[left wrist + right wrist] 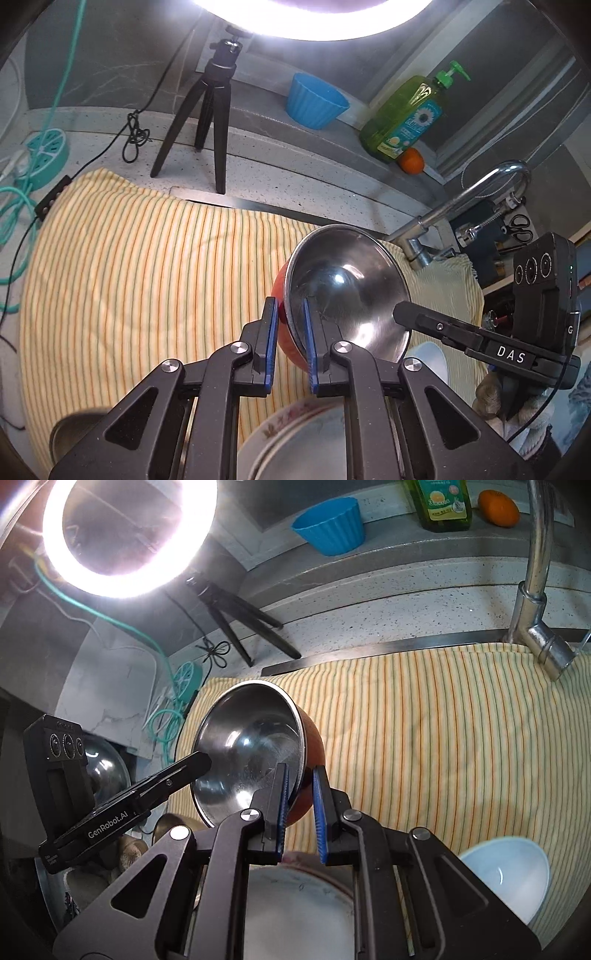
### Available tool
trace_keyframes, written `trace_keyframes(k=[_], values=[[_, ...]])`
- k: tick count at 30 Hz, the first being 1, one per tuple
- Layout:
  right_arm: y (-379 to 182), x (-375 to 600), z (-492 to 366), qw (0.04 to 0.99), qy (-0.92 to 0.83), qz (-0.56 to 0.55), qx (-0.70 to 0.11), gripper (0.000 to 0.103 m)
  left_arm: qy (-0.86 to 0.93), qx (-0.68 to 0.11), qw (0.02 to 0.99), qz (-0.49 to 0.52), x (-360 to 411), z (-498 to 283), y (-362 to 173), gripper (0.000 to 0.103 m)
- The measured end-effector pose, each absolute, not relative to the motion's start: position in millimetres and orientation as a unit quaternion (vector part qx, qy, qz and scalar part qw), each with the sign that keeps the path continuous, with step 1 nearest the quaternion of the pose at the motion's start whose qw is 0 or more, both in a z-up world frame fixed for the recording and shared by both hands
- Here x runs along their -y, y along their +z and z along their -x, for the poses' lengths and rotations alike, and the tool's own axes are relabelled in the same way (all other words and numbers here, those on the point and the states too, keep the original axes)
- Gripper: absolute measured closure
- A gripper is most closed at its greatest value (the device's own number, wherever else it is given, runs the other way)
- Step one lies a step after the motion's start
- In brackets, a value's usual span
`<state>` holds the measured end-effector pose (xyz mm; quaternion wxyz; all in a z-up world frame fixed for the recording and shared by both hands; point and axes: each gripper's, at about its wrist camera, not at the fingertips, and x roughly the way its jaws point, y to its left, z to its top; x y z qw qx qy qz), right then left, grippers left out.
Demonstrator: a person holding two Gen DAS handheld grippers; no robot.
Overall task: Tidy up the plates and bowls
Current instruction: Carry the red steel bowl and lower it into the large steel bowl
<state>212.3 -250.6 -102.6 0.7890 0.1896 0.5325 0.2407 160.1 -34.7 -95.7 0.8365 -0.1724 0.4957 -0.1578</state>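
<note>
Both grippers held one steel bowl with an orange-red outer shell, tilted on edge above the striped cloth. The left gripper and the right gripper each pinched the rim from opposite sides, probably sharing its weight. A floral plate lay below, seemingly the landing spot.

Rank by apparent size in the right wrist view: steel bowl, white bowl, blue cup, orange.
1. steel bowl, though it is nearest the camera.
2. white bowl, partly hidden, so unsure against the steel one.
3. blue cup.
4. orange.
</note>
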Motion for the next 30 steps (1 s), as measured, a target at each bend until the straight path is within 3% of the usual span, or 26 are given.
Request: trace_keyframes(k=[14,30], values=[[-81.9,218.2,-139.3,0.776,0.291,-0.173,-0.533,0.09,-0.137,-0.474,0.849,0.19,-0.3,-84.1,-74.2,0.091],[-88.6,144.0,-100.9,0.749,0.35,-0.116,-0.55,0.089,-0.072,-0.482,0.84,0.24,-67.4,-19.5,-94.4,0.091]])
